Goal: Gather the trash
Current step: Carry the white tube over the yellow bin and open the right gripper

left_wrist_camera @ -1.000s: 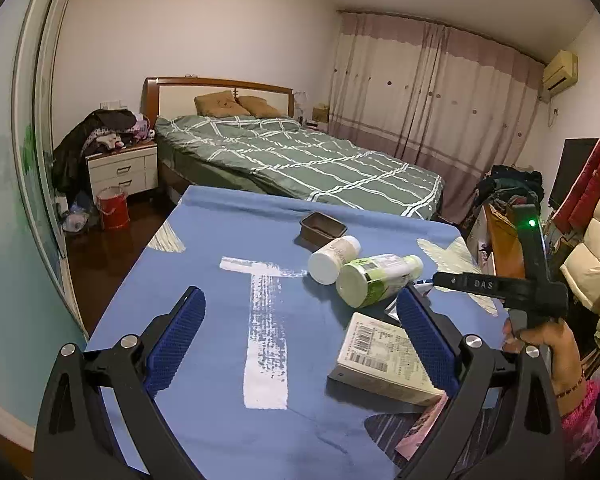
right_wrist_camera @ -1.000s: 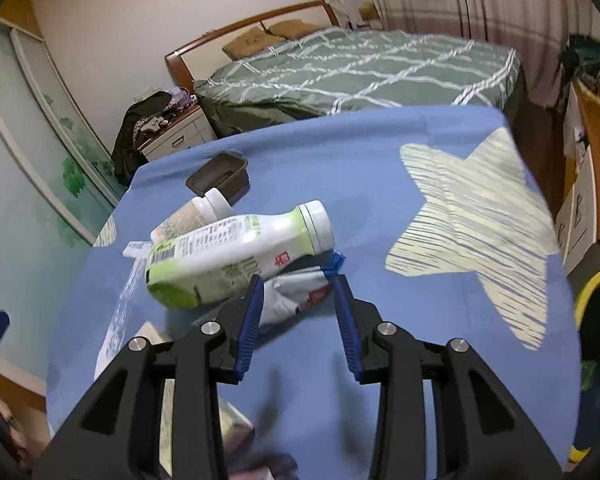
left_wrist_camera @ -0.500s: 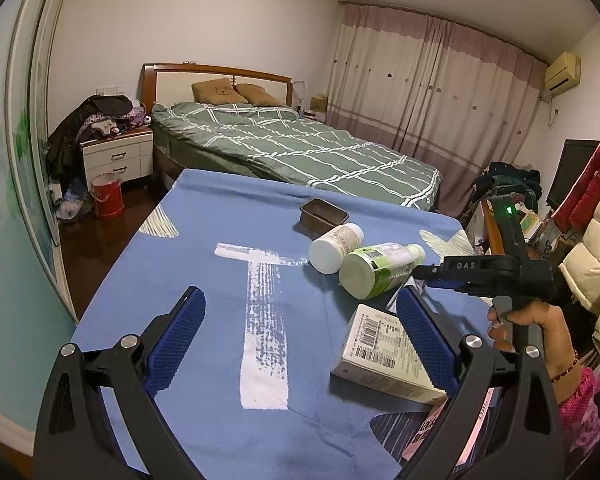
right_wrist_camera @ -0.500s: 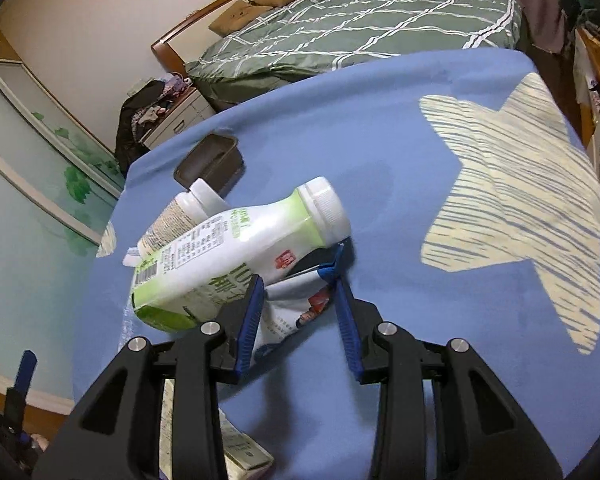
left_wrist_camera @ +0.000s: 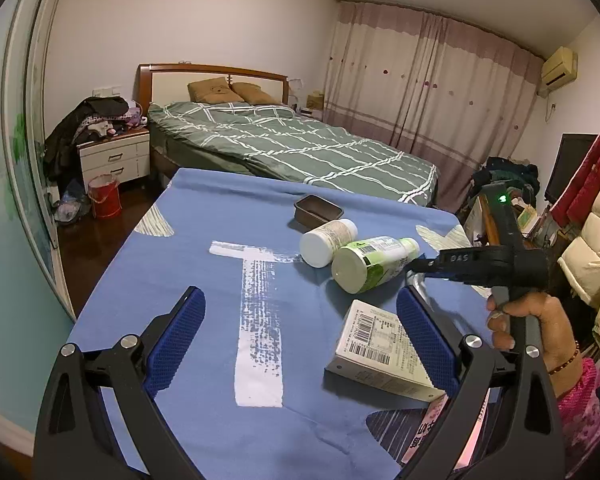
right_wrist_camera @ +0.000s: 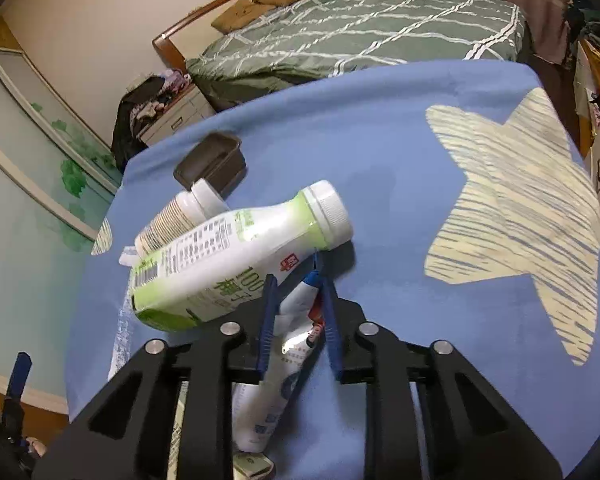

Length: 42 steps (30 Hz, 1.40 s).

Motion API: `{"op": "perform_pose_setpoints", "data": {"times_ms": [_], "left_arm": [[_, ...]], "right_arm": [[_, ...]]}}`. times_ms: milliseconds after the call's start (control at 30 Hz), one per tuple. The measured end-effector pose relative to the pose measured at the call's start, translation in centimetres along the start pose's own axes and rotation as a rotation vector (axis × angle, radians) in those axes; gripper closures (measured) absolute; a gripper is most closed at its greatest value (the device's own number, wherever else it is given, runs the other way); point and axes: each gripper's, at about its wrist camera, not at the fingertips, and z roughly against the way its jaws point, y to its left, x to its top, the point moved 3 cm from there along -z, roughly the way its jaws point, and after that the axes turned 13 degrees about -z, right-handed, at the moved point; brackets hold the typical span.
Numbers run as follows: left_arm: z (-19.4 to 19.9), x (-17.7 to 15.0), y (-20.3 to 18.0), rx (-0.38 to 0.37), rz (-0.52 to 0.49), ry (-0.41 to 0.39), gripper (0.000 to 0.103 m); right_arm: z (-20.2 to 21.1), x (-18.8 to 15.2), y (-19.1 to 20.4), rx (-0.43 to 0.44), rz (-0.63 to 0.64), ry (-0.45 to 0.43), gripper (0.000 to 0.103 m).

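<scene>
A crumpled white and silver snack wrapper [right_wrist_camera: 296,320] lies on the blue tablecloth [left_wrist_camera: 204,240], just below a tipped green-and-white drink bottle [right_wrist_camera: 236,256]. My right gripper [right_wrist_camera: 296,284] is closing, and its blue pads pinch the wrapper's upper end. Seen from the left wrist, the right gripper [left_wrist_camera: 418,265] points in from the right beside the bottle [left_wrist_camera: 370,264], with a hand on its grip. A small white bottle [left_wrist_camera: 326,240] lies against the drink bottle. My left gripper [left_wrist_camera: 300,296] hovers open over the near table, a white carton [left_wrist_camera: 380,344] by its right finger.
A brown plastic tray [left_wrist_camera: 318,210] sits behind the bottles. A pink packet [left_wrist_camera: 432,428] pokes out at the near right edge. Beyond the table are a green-quilted bed [left_wrist_camera: 300,148], a nightstand [left_wrist_camera: 114,156] and a red bucket [left_wrist_camera: 105,196]. Coats hang at the right.
The right gripper's jaws narrowed from a loose straddle to a pinch on the wrapper and moved slightly closer to it. The left gripper stayed nearly still.
</scene>
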Motion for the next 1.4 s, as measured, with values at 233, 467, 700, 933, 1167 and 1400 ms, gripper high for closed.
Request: {"op": "perform_pose_setpoints", "data": {"times_ms": [233,467,700,933,1167,1400], "left_arm": [[-0.3,0.0,-0.3,-0.007,-0.005,0.007,0.008],[-0.6,0.3,-1.7,-0.03,-0.037,0.009,0.008],[-0.9,0.6,-4.2,-0.058,-0.085,0.018,0.008],[-0.4,0.7,-6.8,-0.087,-0.136,0.019,0.008],[0.5,0.5,-9.7,-0.153,-0.195,0.029,0.008],[0.9,0.1,-11.5,-0.174,-0.233,0.045,0.008]], "right_arm": [[4.9,0.5,-1.1,0.015,-0.002,-0.139,0.083],[11.4,1.0,-5.0,-0.049,-0.022,-0.313,0.083],[17.1,0.2,-14.2,-0.229,-0.13,-0.453,0.083],[19.5,-0.6,-23.8,-0.405,-0.245,-0.506,0.083],[19.7,-1.7,-28.3,-0.5,-0.298,-0.514,0.079],[20.2,-3.0,-28.9,-0.488,-0.3,-0.526,0.077]]}}
